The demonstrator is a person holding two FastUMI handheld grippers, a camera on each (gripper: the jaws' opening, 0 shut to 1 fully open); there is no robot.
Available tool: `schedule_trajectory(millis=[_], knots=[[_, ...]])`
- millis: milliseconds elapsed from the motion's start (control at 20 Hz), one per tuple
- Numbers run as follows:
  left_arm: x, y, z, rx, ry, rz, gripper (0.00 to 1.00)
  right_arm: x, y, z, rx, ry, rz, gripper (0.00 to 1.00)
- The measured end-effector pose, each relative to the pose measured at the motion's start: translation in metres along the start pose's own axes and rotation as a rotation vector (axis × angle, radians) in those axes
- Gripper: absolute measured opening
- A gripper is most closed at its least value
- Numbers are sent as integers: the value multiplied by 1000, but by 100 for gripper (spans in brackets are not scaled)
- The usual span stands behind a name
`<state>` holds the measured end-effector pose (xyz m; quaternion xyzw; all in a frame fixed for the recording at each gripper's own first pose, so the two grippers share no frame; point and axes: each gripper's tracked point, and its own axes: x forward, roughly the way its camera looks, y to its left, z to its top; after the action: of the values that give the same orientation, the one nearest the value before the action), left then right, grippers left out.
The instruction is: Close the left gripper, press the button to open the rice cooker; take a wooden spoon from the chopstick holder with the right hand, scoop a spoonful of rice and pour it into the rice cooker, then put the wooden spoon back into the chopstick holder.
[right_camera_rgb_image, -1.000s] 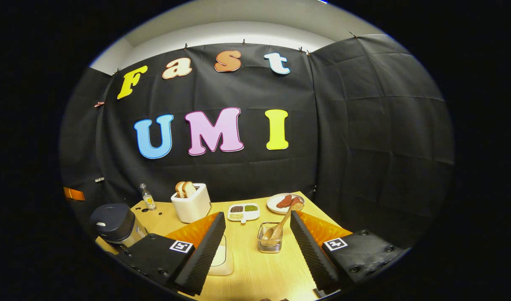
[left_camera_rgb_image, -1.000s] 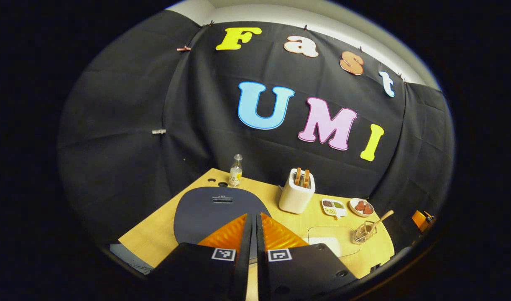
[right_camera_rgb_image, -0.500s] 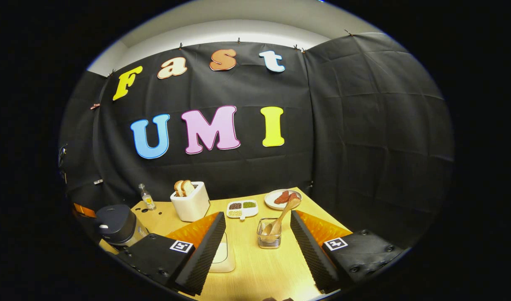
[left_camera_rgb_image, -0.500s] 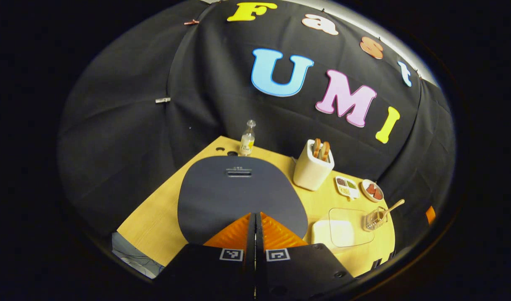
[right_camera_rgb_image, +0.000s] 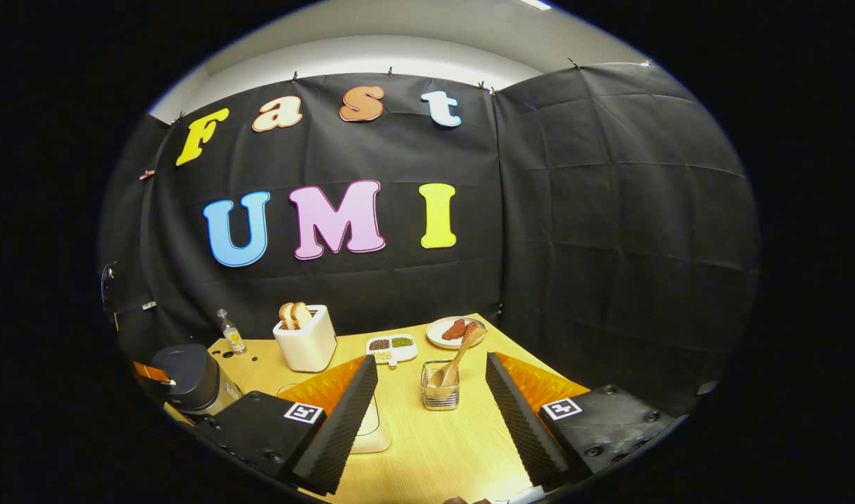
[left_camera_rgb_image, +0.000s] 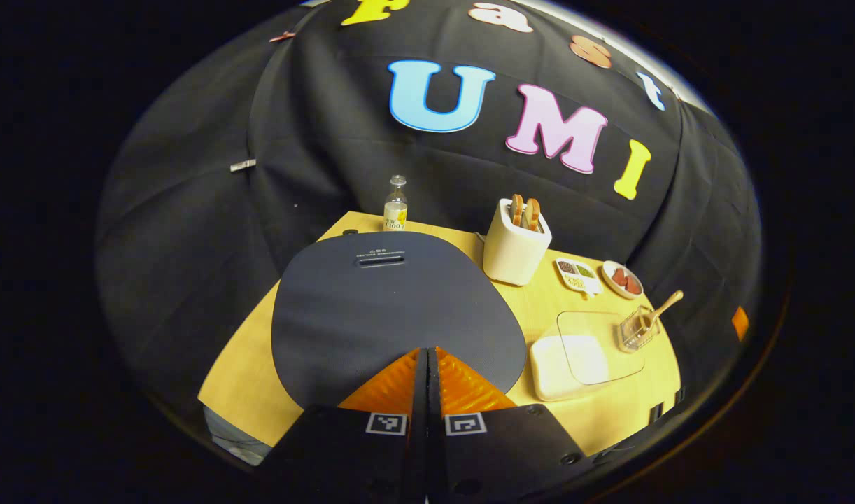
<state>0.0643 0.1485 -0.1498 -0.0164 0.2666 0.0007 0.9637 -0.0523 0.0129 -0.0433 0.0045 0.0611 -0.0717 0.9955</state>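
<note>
Left gripper view: we see the left gripper (left_camera_rgb_image: 427, 353) with its fingers pressed together, holding nothing, poised over the near edge of the rice cooker's (left_camera_rgb_image: 398, 304) dark lid, which is down. Beyond the lid stand a small bottle (left_camera_rgb_image: 395, 204) and a toaster (left_camera_rgb_image: 516, 242); to the right, the chopstick holder (left_camera_rgb_image: 636, 333) carries the wooden spoon (left_camera_rgb_image: 662, 307), beside a lidded rice container (left_camera_rgb_image: 574, 357).

Right gripper view: we see the right gripper (right_camera_rgb_image: 431, 371) with fingers spread wide, empty, above the wooden table (right_camera_rgb_image: 434, 448). The chopstick holder (right_camera_rgb_image: 439, 392) stands between its fingers farther off, the wooden spoon (right_camera_rgb_image: 457, 355) leaning in it. The rice cooker (right_camera_rgb_image: 188, 378) sits far left
</note>
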Motion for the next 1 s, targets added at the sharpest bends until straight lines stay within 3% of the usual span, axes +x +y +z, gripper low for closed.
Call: schedule_trajectory(millis=[150,450,650,750,800,850,1000], knots=[[2,0,-3,32,-12,9,6,-1,3,-1,-5,3,-11,97],[-8,0,6,-5,-45,0,6,21,14,1,-12,14,52,98],[-49,1,73,-46,-284,68,6,52,7,6,-5,18,78,98],[-78,8,117,-23,-392,164,6,69,1,3,11,34,84,98],[-88,8,130,-12,-439,198,8,76,-2,2,21,43,86,93],[-94,2,141,-10,-470,204,8,84,-5,0,28,49,86,98],[-99,-22,137,-15,-485,193,12,109,-19,-6,38,65,80,98]])
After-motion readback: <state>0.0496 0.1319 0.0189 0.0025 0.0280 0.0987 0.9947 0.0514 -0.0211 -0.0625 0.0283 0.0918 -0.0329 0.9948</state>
